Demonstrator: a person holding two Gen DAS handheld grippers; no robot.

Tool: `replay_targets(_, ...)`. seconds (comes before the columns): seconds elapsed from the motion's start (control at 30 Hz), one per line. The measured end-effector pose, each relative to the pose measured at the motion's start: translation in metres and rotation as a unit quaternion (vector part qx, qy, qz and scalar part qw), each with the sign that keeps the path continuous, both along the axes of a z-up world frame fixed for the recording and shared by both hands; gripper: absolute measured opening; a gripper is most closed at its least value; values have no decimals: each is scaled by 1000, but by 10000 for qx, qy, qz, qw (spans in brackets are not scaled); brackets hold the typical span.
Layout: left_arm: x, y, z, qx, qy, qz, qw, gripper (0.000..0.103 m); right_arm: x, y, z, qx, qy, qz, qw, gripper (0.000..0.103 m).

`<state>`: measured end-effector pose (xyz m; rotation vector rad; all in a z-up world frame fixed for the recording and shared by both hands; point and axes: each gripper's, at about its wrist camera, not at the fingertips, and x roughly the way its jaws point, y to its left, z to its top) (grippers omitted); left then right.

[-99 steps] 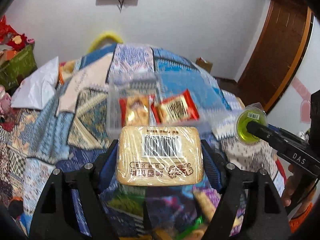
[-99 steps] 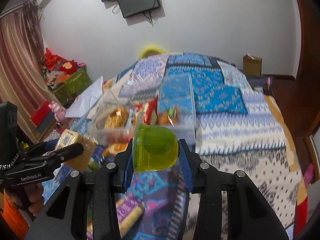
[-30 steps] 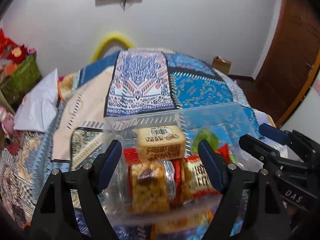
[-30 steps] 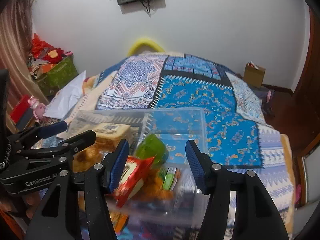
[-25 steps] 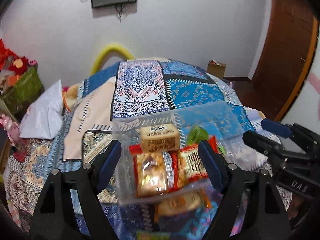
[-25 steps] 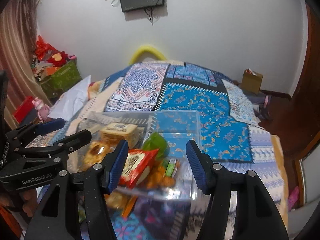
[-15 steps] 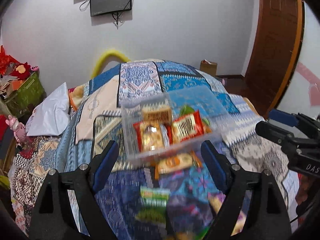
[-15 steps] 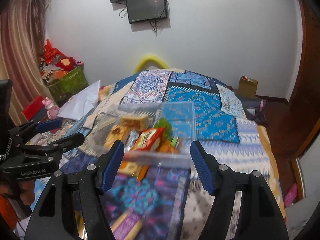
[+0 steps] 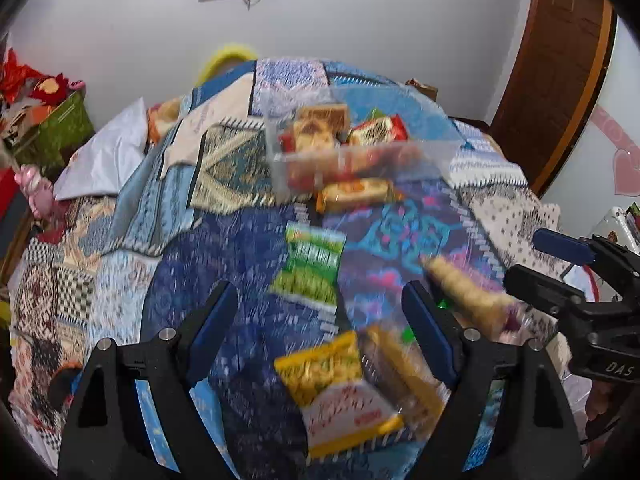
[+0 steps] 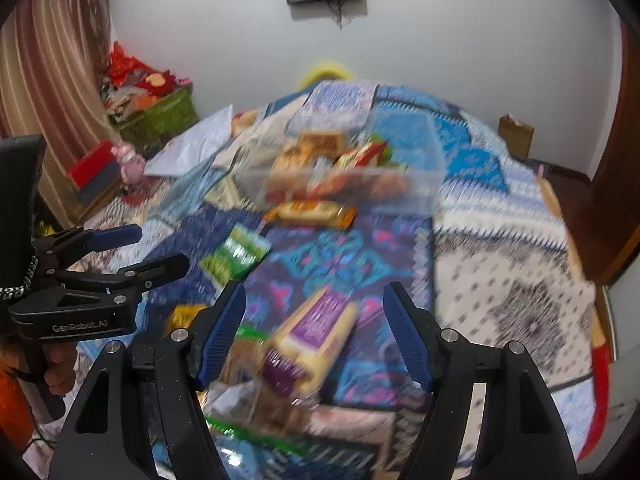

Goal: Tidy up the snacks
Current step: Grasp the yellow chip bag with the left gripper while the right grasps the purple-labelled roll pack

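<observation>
A clear plastic box [image 9: 436, 152] [image 10: 420, 188] stands far out on the patterned bedspread, with a tan cake, red packets and a green cup inside. In front of it lie an orange packet [image 9: 352, 194], a green packet [image 9: 312, 268] [image 10: 236, 256], a yellow-and-purple packet [image 10: 316, 332] [image 9: 464, 292] and a yellow-and-white packet [image 9: 336, 384]. My left gripper [image 9: 320, 304] [image 10: 160, 248] hangs open above the loose packets, holding nothing. My right gripper [image 10: 316, 300] [image 9: 524, 256] is over the yellow-and-purple packet with its jaws opening and nothing pressed between them. Both views are blurred.
A white bag [image 9: 108, 152] and a green crate [image 9: 52, 128] of red things sit at the left of the bed. A wooden door [image 9: 560, 80] is at the right, a small cardboard box [image 10: 516, 132] on the floor beyond the bed, and a curtain [image 10: 52, 60] at far left.
Both grippers have drawn back from the box toward the near end of the bed. The cake and green cup they held earlier now lie in the box. Loose packets have come into view.
</observation>
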<state>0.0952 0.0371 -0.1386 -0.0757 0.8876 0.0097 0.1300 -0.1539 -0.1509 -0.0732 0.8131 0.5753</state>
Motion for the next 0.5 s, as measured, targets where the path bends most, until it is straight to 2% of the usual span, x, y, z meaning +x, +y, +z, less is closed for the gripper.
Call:
replay_targets(0.13,-14,0,-16,133,151,32,9998,84,2,9,-21,-161,236,4,9996,68)
replay_targets(0.37,-28,5,-36,-96,417,35,9991,84,-1,-1,-41,-189,470,-174,9986,68)
replay_targets(0.5,-30,4,-49,-163,607,37,9980,84,3,-11,-48,-210,598,-241,9977,60)
